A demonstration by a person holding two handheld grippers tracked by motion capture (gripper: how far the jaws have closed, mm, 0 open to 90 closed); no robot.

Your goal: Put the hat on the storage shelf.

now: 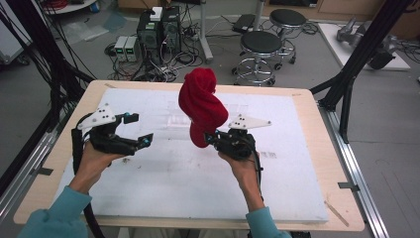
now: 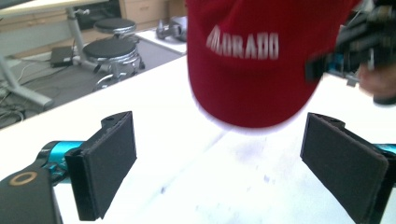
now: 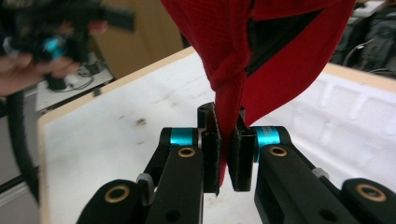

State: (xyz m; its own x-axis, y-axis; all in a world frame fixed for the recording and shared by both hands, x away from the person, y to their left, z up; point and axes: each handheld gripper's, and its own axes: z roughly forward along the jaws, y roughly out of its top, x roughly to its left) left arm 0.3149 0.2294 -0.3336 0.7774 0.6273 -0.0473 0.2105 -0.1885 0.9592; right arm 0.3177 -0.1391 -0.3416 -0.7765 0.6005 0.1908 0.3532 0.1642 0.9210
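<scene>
Above the white-topped worktop with its wooden rim we hold a red knitted cap with white lettering clear of the surface. Our right hand-held gripper is clamped on a bunched fold at the cap's edge, its jaws pressed together on the cloth, so the cap stands up above the pinch and its lettered side faces left. Our left hand-held gripper waits well apart from the cap, jaws spread wide and pointed at it, probably to take a second hold.
</scene>
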